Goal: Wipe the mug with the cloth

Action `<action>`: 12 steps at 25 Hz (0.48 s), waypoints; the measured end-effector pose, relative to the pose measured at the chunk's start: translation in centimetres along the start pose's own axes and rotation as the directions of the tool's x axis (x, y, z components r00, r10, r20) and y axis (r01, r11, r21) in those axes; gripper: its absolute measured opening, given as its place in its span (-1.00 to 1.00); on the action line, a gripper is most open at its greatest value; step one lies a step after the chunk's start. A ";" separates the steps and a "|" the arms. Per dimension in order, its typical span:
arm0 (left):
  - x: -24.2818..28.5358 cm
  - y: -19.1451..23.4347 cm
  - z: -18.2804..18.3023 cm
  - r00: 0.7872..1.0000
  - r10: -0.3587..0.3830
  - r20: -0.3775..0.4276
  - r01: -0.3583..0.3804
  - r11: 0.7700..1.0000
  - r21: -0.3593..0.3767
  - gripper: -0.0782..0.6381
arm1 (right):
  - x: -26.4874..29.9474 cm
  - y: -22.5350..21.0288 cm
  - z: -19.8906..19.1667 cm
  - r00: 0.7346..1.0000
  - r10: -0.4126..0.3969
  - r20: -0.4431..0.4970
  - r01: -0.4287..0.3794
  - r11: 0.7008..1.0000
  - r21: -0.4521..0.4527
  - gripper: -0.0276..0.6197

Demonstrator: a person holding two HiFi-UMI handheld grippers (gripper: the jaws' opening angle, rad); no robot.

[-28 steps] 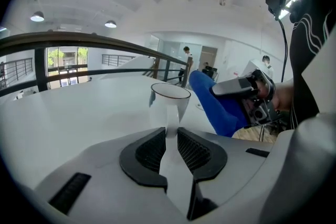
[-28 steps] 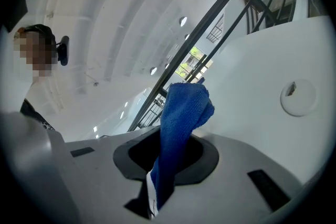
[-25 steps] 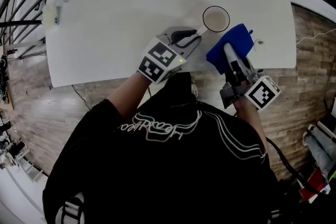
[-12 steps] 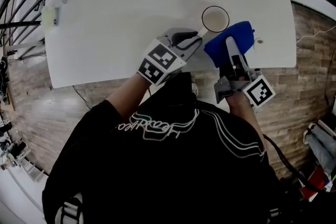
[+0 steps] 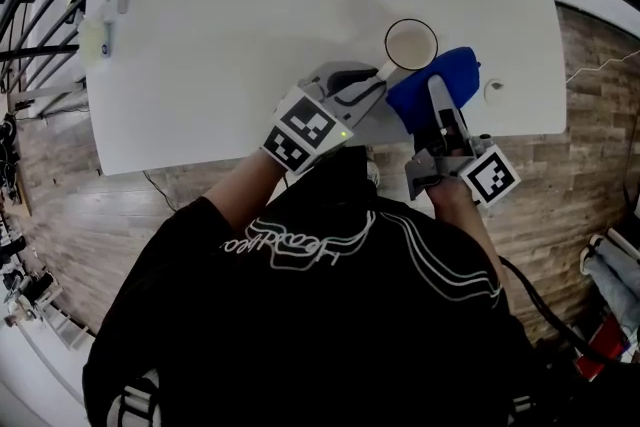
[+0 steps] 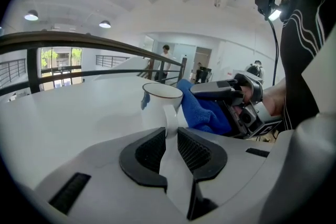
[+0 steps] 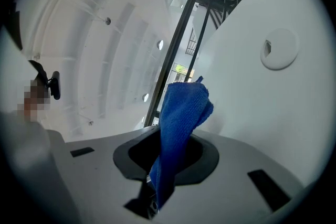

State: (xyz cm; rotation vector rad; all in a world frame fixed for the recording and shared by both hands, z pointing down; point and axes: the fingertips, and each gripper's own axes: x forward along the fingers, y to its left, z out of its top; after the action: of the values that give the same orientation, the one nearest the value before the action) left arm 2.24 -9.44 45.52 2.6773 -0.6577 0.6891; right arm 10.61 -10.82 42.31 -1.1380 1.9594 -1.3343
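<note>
Two grippers are meeting at the mug (image 5: pixel 411 45) in the head view, near the front edge of the white table (image 5: pixel 250 15). The left gripper (image 5: pixel 376 75) is reaching in from the lower left and gripping the mug's handle. The right gripper (image 5: pixel 436 100) is coming up from below with the blue cloth (image 5: pixel 440 75) bunched at its tip. The cloth is lying just right of the mug and appears to be touching its wall. The wipe is therefore turning on a short sideways sweep toward the upright mug. A round cap (image 5: pixel 493 90) is sitting in the table to the cloth's right, apart from it. Small items (image 5: pixel 100 25) are lying well away at the far left edge.

In the left gripper view, the jaws are pressing on the white handle (image 6: pixel 170 115), one on each side, with the mug standing straight ahead. The cloth is bulging against the mug's right side. A scrap of blue is peeking past its left wall, so the fabric is probably wrapping around the back. Nothing is standing in the way.

In the right gripper view, the jaws are pinching the cloth, which is hanging out as a long fold. The mug itself is not showing here.
</note>
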 end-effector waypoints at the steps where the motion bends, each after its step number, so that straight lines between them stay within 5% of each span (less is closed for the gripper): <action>1: 0.0 0.0 0.0 1.000 -0.001 0.002 0.001 1.000 0.004 -0.57 | 0.1 -0.2 0.0 1.000 -0.004 -0.005 0.004 1.000 -0.002 -0.75; 12: 0.4 0.5 0.3 0.999 -0.031 0.005 0.031 0.999 0.016 -0.57 | 1.9 -2.4 -0.3 0.982 -0.109 -0.157 0.095 0.991 -0.099 -0.75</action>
State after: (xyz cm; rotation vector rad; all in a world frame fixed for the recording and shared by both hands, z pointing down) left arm 2.45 -10.11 45.52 2.6991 -0.6128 0.6825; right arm 10.24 -12.69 44.70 -1.2217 2.1220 -1.4435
